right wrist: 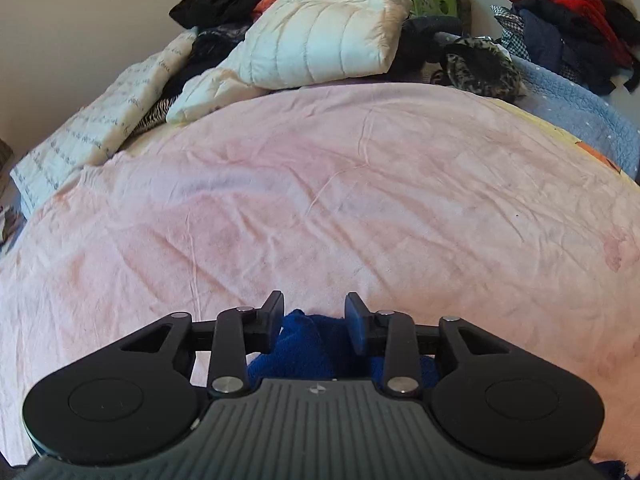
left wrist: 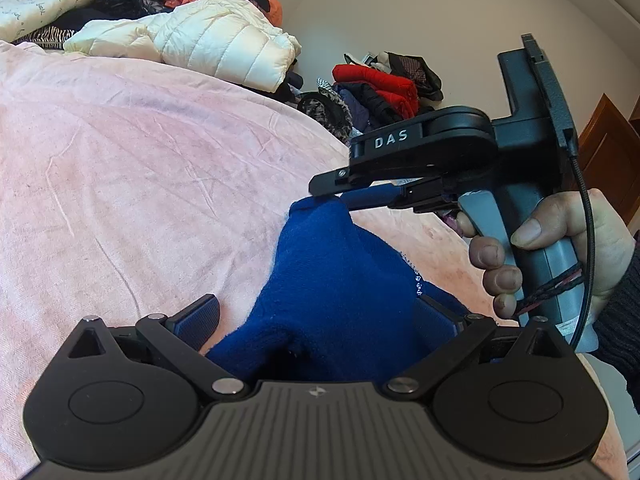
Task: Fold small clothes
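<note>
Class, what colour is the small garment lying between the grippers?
Dark blue garment; clearest in the left wrist view.

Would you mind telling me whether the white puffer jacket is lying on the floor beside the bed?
No, the white puffer jacket rests on top of the bed, at the far edge of the pink blanket.
</note>
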Available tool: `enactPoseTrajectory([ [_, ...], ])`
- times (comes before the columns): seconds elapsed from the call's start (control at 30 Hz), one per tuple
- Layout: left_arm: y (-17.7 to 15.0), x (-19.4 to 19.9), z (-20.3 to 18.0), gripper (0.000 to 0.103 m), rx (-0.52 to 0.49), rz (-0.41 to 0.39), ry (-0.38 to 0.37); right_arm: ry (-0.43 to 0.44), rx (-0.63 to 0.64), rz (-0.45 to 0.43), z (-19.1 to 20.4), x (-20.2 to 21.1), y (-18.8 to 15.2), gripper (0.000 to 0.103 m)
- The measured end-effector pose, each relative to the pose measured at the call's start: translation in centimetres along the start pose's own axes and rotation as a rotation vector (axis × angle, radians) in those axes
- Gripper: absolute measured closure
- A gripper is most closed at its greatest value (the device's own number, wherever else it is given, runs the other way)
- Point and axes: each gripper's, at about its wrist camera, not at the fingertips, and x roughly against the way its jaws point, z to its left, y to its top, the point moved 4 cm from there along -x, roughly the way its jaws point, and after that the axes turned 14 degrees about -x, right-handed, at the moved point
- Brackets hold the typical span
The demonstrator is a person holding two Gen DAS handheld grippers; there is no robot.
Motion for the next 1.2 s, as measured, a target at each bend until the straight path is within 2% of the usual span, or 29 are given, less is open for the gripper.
enactPoseTrajectory([
  [0.07, 0.0, 0.0, 0.0, 0.0, 0.001, 0.0, -0.001, -0.036, 0.015, 0.02, 0.2, -1.0, -0.5, 0.068],
  [0.1, 0.0, 0.0, 0.0, 0.0, 0.002, -0.001, -0.001, -0.026, 0.013, 0.038, 0.3, -1.4, -0.7, 0.072],
  [0.17, 0.0, 0.0, 0.0, 0.0, 0.004, -0.001, -0.002, 0.014, -0.019, 0.035, 0.4, -1.3, -0.8, 0.097],
  [0.2, 0.0, 0.0, 0.0, 0.0, 0.004, -0.001, -0.002, 0.044, -0.04, 0.011, 0.4, -0.9, -0.6, 0.097],
  [0.3, 0.0, 0.0, 0.0, 0.0, 0.004, -0.001, -0.002, 0.047, -0.142, -0.081, -1.2, 0.1, 0.7, 0.097],
  [0.4, 0.0, 0.0, 0.0, 0.0, 0.005, -0.001, -0.003, 0.066, -0.248, -0.032, -3.4, -0.8, 0.5, 0.097],
  [0.47, 0.0, 0.0, 0.1, 0.0, 0.006, -0.002, -0.004, 0.105, -0.325, -0.021, -4.4, -0.6, 0.0, 0.085],
  [0.53, 0.0, 0.0, 0.2, 0.0, 0.011, -0.003, -0.007, 0.152, -0.385, -0.072, -5.2, 0.8, -0.4, 0.085],
  [0.6, 0.1, 0.1, 0.3, 0.0, 0.025, -0.007, -0.015, 0.177, -0.393, -0.105, -5.6, 2.6, -1.0, 0.083],
  [0.7, 0.3, 1.0, 0.6, 0.0, 0.061, -0.052, -0.048, 0.299, -0.422, -0.066, -5.5, 4.7, -3.0, 0.081],
  [0.73, 0.5, 1.5, 0.4, 0.0, 0.058, -0.091, -0.078, 0.335, -0.438, -0.044, -5.5, 5.0, -3.8, 0.076],
  [0.77, 0.7, 2.1, 0.1, 0.0, 0.042, -0.127, -0.117, 0.359, -0.463, -0.016, -5.7, 5.0, -4.8, 0.064],
  [0.8, 0.8, 2.3, -0.6, 0.0, 0.016, -0.138, -0.164, 0.354, -0.489, 0.012, -6.2, 4.7, -5.8, 0.06],
  [0.83, 0.6, 2.2, -1.3, 0.0, -0.019, -0.126, -0.205, 0.299, -0.503, 0.036, -6.9, 4.2, -6.8, 0.054],
  [0.87, 0.4, 1.8, -2.1, 0.0, -0.058, -0.095, -0.235, 0.226, -0.516, 0.034, -7.8, 4.1, -7.6, 0.058],
  [0.93, -0.2, 0.5, -3.4, 0.0, -0.129, 0.01, -0.28, 0.229, -0.587, -0.018, -9.7, 5.6, -8.9, 0.07],
  [0.97, -0.3, -0.1, -3.7, 0.0, -0.148, 0.048, -0.271, 0.231, -0.63, -0.059, -10.7, 7.3, -9.4, 0.067],
  [1.0, -0.2, -0.3, -3.5, 0.0, -0.143, 0.051, -0.261, 0.231, -0.648, -0.115, -11.4, 9.3, -10.2, 0.066],
  [1.03, -0.2, -0.3, -3.1, 0.0, -0.112, 0.039, -0.265, 0.24, -0.653, -0.171, -12.1, 11.5, -11.0, 0.06],
  [1.07, -0.1, -0.3, -2.6, 0.0, -0.08, 0.03, -0.265, 0.256, -0.66, -0.227, -12.9, 13.8, -12.1, 0.044],
  [1.13, 0.2, 0.2, -2.0, 0.0, -0.033, 0.008, -0.234, 0.287, -0.706, -0.306, -14.9, 18.0, -14.9, 0.029],
  [1.2, 0.8, 1.4, -2.5, 0.0, -0.039, -0.014, -0.198, 0.294, -0.745, -0.335, -16.8, 21.1, -18.2, 0.028],
])
